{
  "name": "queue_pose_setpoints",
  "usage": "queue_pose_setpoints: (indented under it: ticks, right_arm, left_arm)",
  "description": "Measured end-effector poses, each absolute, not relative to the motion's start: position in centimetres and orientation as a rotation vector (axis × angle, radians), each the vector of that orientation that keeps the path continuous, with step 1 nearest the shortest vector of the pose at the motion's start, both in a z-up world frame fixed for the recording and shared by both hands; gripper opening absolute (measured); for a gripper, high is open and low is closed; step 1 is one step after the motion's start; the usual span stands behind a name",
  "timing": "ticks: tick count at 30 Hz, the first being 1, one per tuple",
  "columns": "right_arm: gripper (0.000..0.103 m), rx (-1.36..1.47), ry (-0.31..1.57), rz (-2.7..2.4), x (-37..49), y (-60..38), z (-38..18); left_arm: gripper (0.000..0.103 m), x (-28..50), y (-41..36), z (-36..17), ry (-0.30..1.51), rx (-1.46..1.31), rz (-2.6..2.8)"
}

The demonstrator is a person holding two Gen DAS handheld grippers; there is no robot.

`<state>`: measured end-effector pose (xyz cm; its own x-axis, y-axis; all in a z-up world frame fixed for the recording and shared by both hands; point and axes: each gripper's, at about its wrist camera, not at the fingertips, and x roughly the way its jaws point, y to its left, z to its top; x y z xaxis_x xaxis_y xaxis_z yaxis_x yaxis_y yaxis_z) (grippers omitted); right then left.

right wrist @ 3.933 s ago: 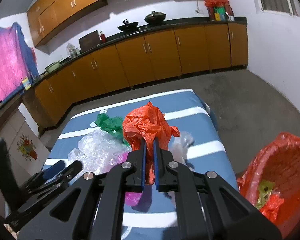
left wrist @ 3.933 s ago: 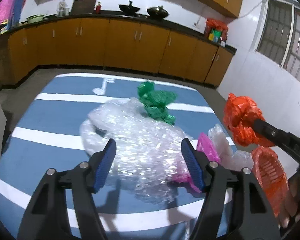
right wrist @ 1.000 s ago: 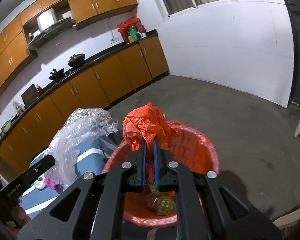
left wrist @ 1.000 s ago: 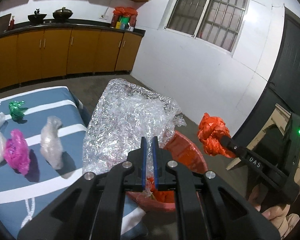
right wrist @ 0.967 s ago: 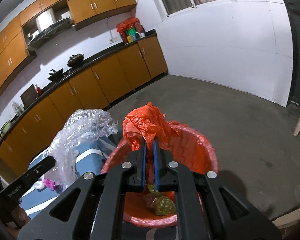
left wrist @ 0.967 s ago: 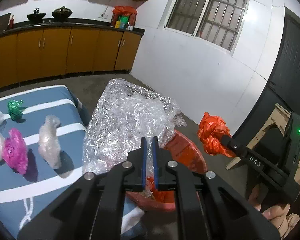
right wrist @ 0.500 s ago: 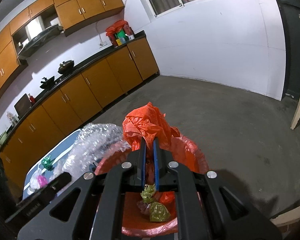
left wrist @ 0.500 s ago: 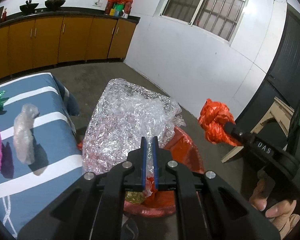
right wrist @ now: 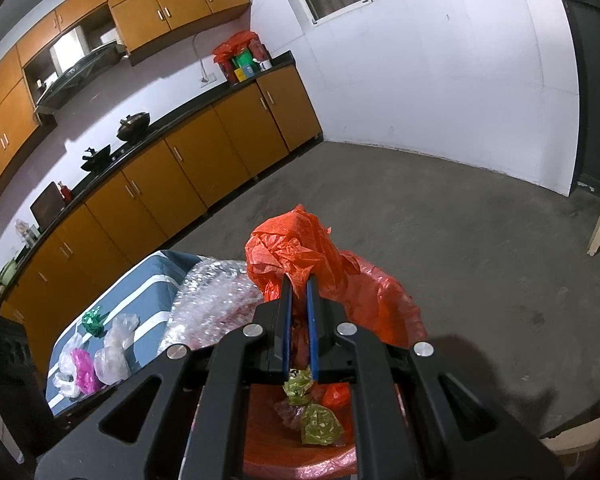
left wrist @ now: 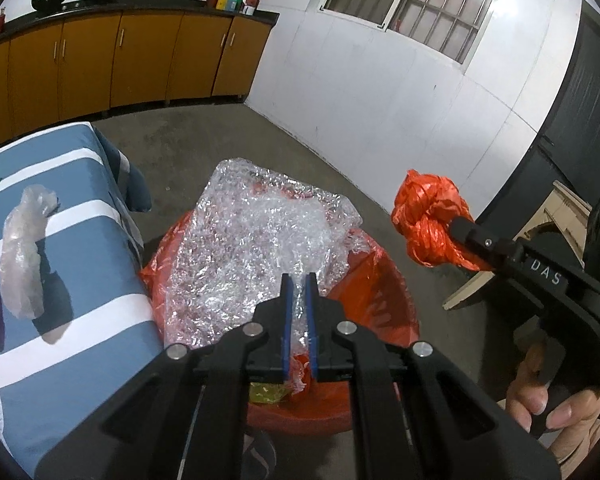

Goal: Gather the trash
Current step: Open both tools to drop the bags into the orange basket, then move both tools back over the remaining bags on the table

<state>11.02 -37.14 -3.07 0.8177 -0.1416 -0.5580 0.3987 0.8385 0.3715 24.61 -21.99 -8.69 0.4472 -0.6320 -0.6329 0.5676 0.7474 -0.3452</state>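
Note:
My left gripper (left wrist: 299, 280) is shut on a big sheet of clear bubble wrap (left wrist: 256, 240) that hangs over the red trash bin (left wrist: 374, 280). My right gripper (right wrist: 299, 284) is shut on a crumpled orange plastic bag (right wrist: 296, 248), held above the same bin (right wrist: 384, 300). In the left wrist view the orange bag (left wrist: 428, 220) sits at the right, beside the bin. The bubble wrap (right wrist: 216, 300) shows left of the bag in the right wrist view. Green and red scraps (right wrist: 316, 416) lie inside the bin.
A blue-and-white striped table (left wrist: 80, 280) stands left of the bin with a clear bag (left wrist: 24, 248), a green scrap (right wrist: 94, 320) and a pink bag (right wrist: 82, 364) on it. Orange cabinets (right wrist: 180, 184) line the far wall. Bare concrete floor (right wrist: 480, 248) lies to the right.
Both grippers have swung from the table over to the bin. In the last second the bubble wrap has dropped lower, over the bin's mouth, and the orange bag has come closer above it.

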Motion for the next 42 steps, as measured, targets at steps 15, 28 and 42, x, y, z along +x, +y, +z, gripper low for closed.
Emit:
queue_pose_setpoints:
  ticks: [15, 28, 42]
  right_arm:
    - [0.053, 0.487, 0.555, -0.29, 10.9, -36.8, -3.4]
    - [0.053, 0.364, 0.588, -0.228, 13.2, -32.1, -3.2]
    - [0.053, 0.268, 0.65, 0.041, 20.0, -20.3, -3.3]
  left_arm:
    - [0.043, 25.0, -17.2, -8.8, 0.791, -0.104, -0.622]
    - [0.067, 23.1, -7.7, -7.7, 0.658, -0.036, -0.357]
    - [0.08, 22.5, 8.9, -8.0, 0.613, -0.162, 0.014]
